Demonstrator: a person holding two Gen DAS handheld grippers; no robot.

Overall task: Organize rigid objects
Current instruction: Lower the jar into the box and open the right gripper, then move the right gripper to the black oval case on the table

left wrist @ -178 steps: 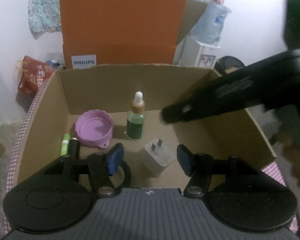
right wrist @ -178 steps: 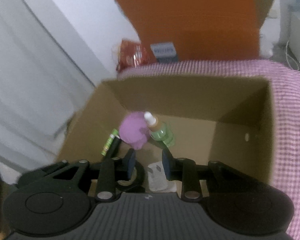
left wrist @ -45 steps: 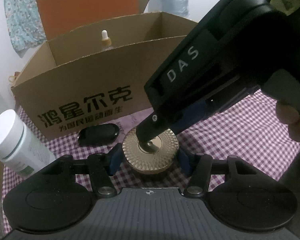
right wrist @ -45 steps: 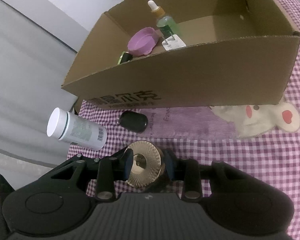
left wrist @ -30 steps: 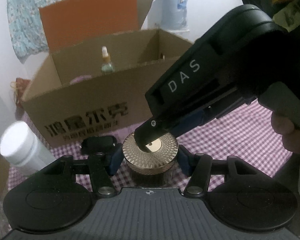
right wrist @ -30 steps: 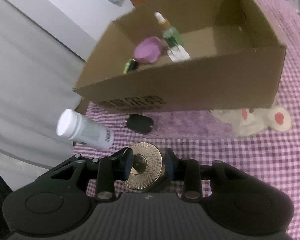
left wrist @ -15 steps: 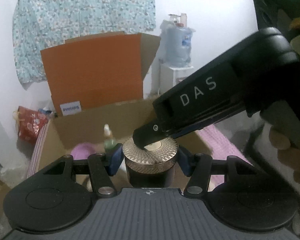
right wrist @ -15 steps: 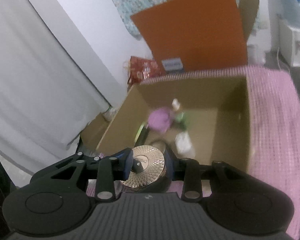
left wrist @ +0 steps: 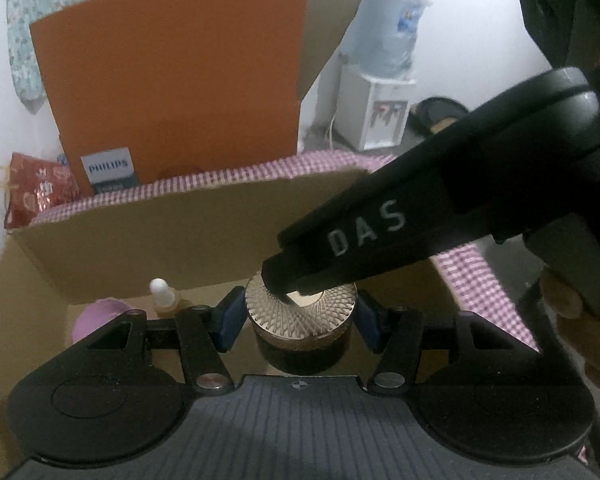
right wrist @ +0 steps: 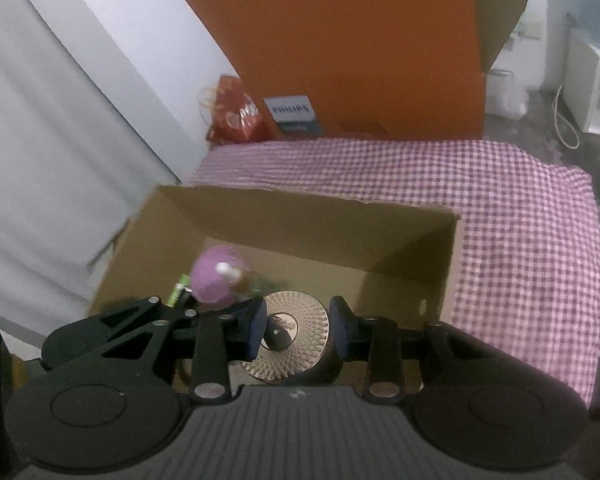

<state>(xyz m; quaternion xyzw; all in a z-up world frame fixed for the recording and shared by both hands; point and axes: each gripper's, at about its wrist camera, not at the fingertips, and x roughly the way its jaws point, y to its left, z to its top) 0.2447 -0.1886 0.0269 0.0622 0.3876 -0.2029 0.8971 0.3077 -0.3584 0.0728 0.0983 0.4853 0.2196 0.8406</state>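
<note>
Jar (left wrist: 300, 316), gold-lidded, dark: clamped between my left gripper (left wrist: 298, 320) pads, my right gripper (right wrist: 298, 328) pinching lid, above cardboard box (left wrist: 180, 216). Best lowered upright into bare floor beside dropper bottle (left wrist: 162, 294), then released.

dim, motion-blurred, fisheye-warped edges

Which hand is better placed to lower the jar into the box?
Probably left: the jar stands upright in the left gripper, above the box; the right gripper only meets its lid.
</note>
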